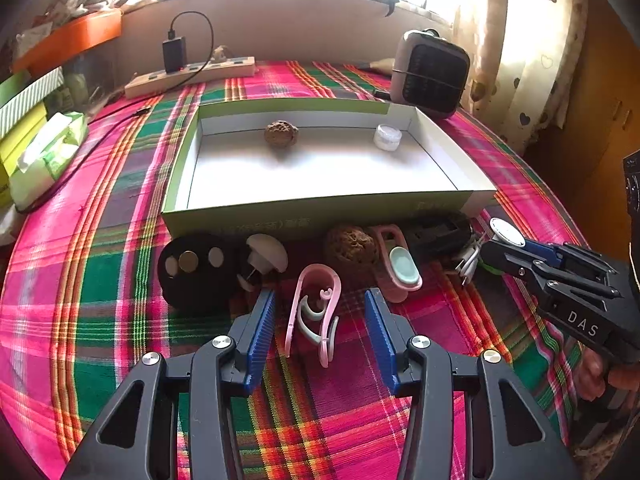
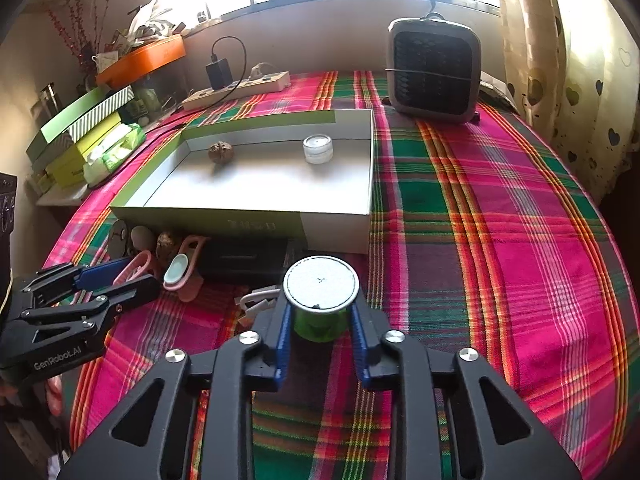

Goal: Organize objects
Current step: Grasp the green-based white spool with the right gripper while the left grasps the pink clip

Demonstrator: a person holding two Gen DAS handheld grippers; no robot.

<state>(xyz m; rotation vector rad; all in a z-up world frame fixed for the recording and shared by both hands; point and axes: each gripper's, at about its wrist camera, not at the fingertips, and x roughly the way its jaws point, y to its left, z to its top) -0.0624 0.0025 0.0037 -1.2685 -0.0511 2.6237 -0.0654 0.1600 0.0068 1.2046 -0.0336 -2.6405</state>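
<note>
My right gripper (image 2: 320, 309) is shut on a small green jar (image 2: 318, 328) with a round silver-white lid (image 2: 321, 284), which stands on the plaid cloth just before the box. From the left wrist view that gripper (image 1: 490, 249) shows at the right with the lid (image 1: 507, 232) above its fingers. My left gripper (image 1: 320, 300) stands open with a pink clip (image 1: 295, 308) lying between its blue pads, untouched. The shallow green-and-white box (image 1: 320, 208) holds a walnut (image 1: 281, 133) and a small clear jar (image 1: 387, 137).
Along the box's front lie a black round holder (image 1: 192, 268), a white knob (image 1: 266, 254), a second walnut (image 1: 352, 250), a pink toy piece (image 1: 400, 268), a black block (image 1: 436, 236) and a white cable (image 1: 470, 260). A small heater (image 2: 434, 76) and a power strip (image 2: 240, 88) stand behind.
</note>
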